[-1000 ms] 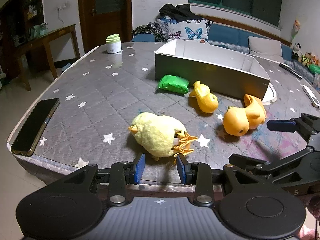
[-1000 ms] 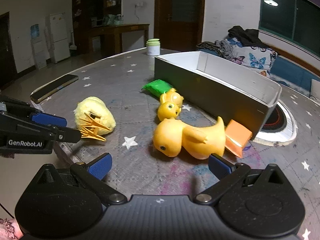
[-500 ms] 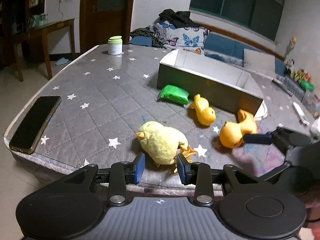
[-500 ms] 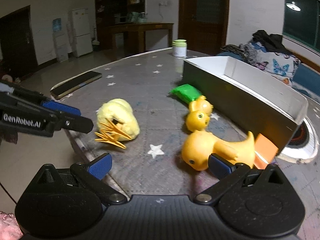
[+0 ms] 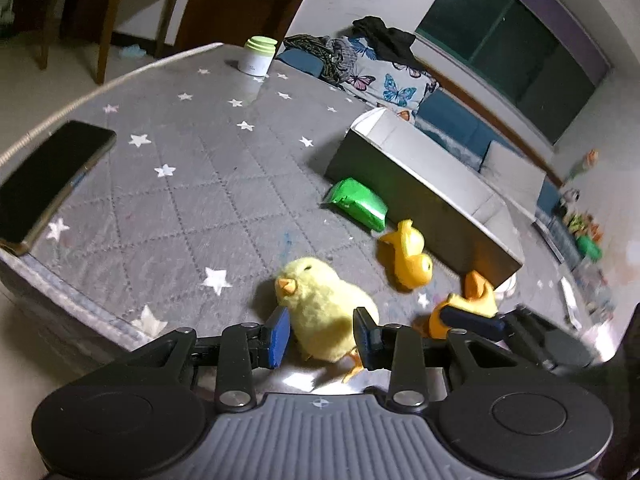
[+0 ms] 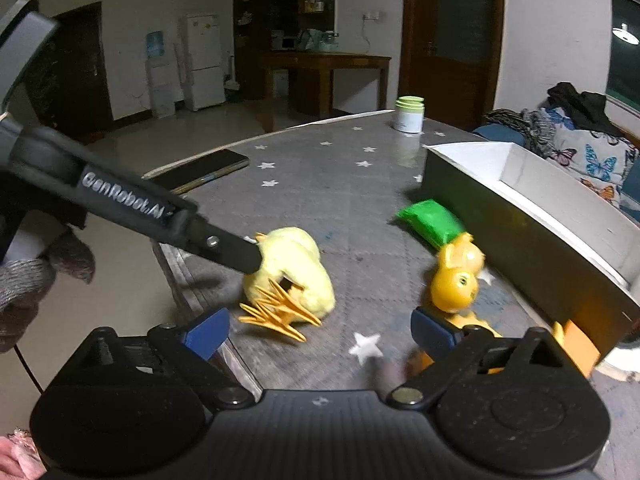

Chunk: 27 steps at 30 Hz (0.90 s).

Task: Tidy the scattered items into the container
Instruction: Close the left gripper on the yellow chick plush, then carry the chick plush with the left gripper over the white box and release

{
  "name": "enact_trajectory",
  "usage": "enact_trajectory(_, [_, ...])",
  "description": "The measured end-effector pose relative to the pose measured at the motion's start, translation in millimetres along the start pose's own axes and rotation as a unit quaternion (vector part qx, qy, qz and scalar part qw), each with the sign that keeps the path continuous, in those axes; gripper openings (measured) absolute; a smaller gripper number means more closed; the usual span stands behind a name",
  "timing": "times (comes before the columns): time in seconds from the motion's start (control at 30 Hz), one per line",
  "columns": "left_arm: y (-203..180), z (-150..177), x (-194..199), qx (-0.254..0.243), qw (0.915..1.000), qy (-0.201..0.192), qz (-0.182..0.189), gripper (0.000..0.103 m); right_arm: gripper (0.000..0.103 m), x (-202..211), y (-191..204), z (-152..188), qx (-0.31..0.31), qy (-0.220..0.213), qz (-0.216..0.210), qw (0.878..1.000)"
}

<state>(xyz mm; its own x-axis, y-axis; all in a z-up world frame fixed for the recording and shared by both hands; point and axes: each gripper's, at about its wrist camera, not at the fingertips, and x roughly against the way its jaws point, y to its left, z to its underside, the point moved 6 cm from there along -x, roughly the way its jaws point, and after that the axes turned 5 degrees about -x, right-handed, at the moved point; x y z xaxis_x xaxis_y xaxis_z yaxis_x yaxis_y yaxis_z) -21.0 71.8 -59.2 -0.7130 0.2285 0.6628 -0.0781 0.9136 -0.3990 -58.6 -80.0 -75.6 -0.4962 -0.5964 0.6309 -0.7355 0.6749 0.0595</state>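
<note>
The plush chick (image 5: 320,312) is laid near the table edge, well in front of the grey box (image 5: 424,188), beak pointed away from it. It is flanked by the left gripper (image 5: 320,336), pads not visibly pressing. The right gripper (image 6: 320,328) is spread, just narrowing, nothing between; the big duck (image 6: 472,328) is partly hidden.

The plush chick (image 5: 320,304) lies before the box (image 5: 424,184), ducks (image 5: 408,254) between, phone (image 5: 48,184) far left.

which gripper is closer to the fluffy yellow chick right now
Left. The left gripper has the plush chick between its open jaws, one finger against its side. The right gripper sits off to the side, near the large rubber duck.
</note>
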Motion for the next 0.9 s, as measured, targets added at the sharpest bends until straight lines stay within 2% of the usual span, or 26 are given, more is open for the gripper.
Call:
enact_trajectory(0.33, [10.7,-11.5,-16.5,0.048,0.9979,0.007,0.042,0.038,0.089,-39.3,13.2,-10.3,0.035,0.023,-0.016,0.999])
enact_trajectory(0.5, [15.6,-12.3,-19.1,0.064,0.9962,0.011,0.058,0.038,0.078,-49.9,13.8,-10.8,0.031,0.033,-0.03,0.999])
enact_trajectory(0.53, [17.1,-11.9,-18.9,0.066,0.9959,0.011,0.062,0.038,0.072,-50.5,13.4,-11.0,0.027,0.034,-0.034,0.998])
enact_trajectory(0.57, [19.2,-12.2,-18.8,0.071,0.9953,0.011,0.064,0.038,0.07,-51.5,11.8,-12.0,0.023,0.035,-0.037,0.998])
enact_trajectory(0.73, [27.4,-15.9,-18.1,0.091,0.9938,0.006,0.065,0.038,0.06,-55.2,6.9,-15.1,0.012,0.037,-0.045,0.998])
enact_trajectory(0.9, [27.5,-14.9,-23.5,0.093,0.9931,0.012,0.07,0.038,0.057,-56.1,5.3,-14.7,0.011,0.038,-0.048,0.998])
